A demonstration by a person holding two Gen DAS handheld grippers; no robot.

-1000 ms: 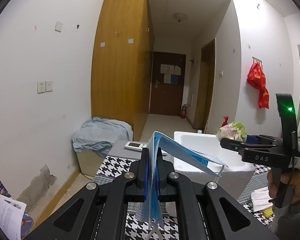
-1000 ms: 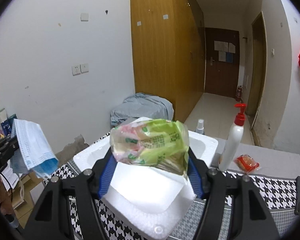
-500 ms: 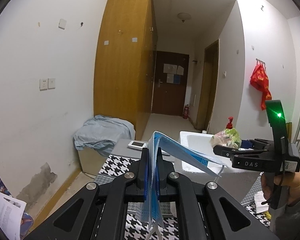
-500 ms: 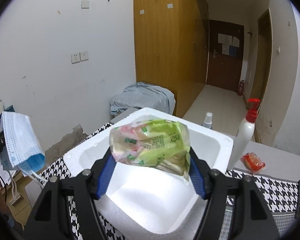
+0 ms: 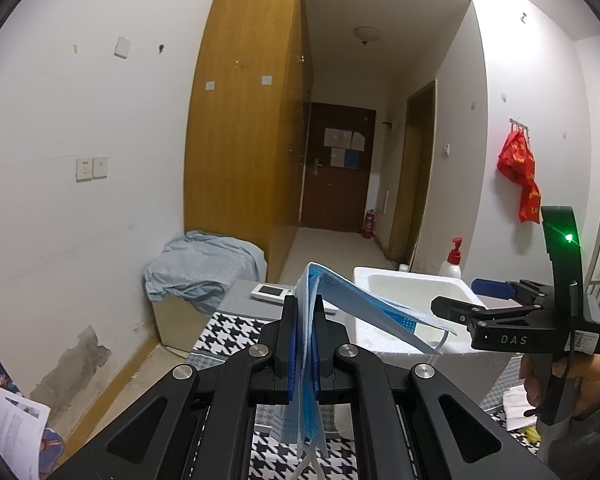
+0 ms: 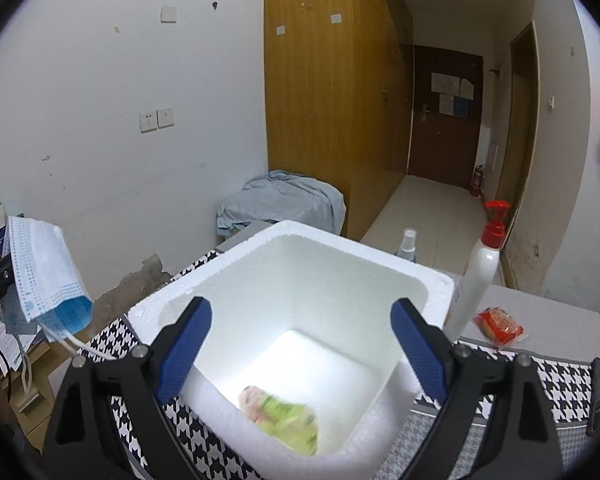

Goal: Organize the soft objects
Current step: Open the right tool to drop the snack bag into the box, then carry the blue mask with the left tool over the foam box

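Surface: a table (image 6: 556, 380) covered with a black-and-white houndstooth cloth, with a plain grey strip along its far edge.
Room: white walls, a tall wooden wardrobe (image 5: 244, 120), and a hallway ending in a dark brown door (image 6: 444, 112). A red bag (image 5: 520, 176) hangs on the right wall. A grey-blue sheet (image 5: 200, 264) is draped over a low box by the wardrobe.
Box: a white foam box (image 6: 236, 264) stands open on the cloth.
In the box: a green-and-pink packet (image 6: 280, 420) lies on the bottom, near the front wall; it looks blurred.
Beside the box: a white pump bottle (image 6: 480, 272) with a red top stands just right of it, a small spray bottle (image 6: 408, 242) stands behind it, and a red snack pack (image 6: 498, 326) lies on the grey strip.
Right gripper (image 6: 300, 344): over the box, its jaws opening wide, nothing between the blue pads; the packet is below them.
Left gripper (image 5: 303, 344): closed tight on a blue face mask (image 5: 364, 308), held up in the air left of the box, with its ear loops dangling.
Other: a white remote (image 5: 272, 291) lies on the grey strip.
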